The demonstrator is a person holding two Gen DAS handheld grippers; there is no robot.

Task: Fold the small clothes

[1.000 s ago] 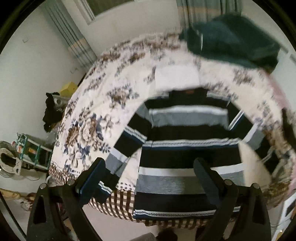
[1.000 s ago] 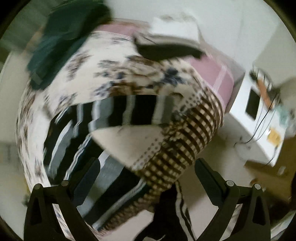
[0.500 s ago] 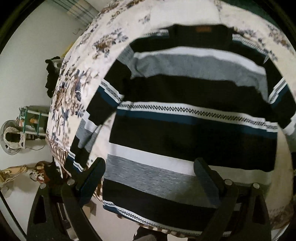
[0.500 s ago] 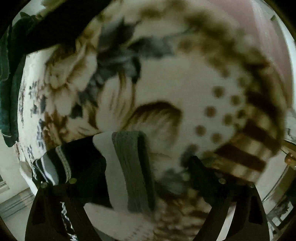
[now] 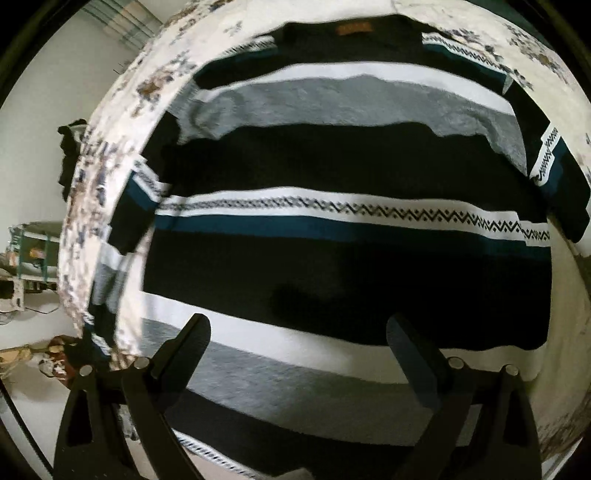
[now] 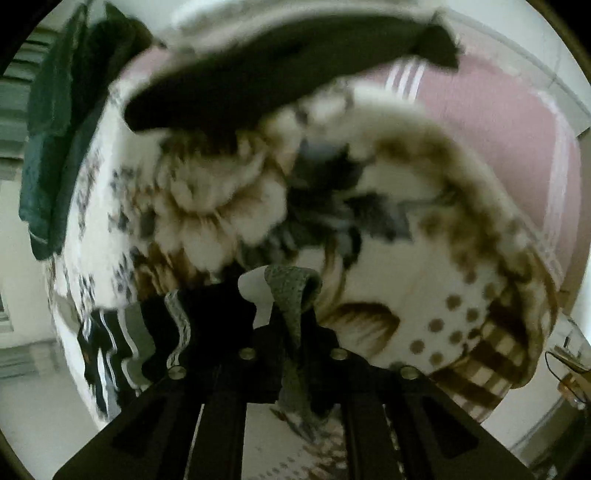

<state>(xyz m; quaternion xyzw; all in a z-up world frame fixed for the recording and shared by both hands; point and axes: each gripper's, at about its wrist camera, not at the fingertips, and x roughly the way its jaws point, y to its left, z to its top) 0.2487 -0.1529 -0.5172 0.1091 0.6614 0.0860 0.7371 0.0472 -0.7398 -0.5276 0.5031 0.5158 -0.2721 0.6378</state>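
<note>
A striped sweater [image 5: 332, 258] lies spread flat on a bed covered by a flowered blanket [image 5: 122, 122], its collar at the far edge with a small brown label [image 5: 352, 28] showing. The bands run across it — black, white, grey, and a teal stripe under a zigzag pattern. Its sleeve on the left side of the left wrist view trails down toward the blanket's edge.

The left tool [image 5: 295, 332] hangs over the lower part of the sweater with its fingers [image 5: 192, 343] set wide apart; nothing is between them, and the grey and white bands show in the gap.

The right tool [image 6: 291, 317] is closing, its jaws drawn narrow around a grey-and-white fold of the sweater's sleeve [image 6: 291, 295], which sticks up between them (the picture is blurred, but the cloth looks pinched). The rest of that sleeve bunches to the left. Beyond it the blanket carries a dark garment [image 6: 280, 70], a green one [image 6: 55, 147] lies at the far left, and a pink sheet [image 6: 498, 110] shows at the right.
</note>
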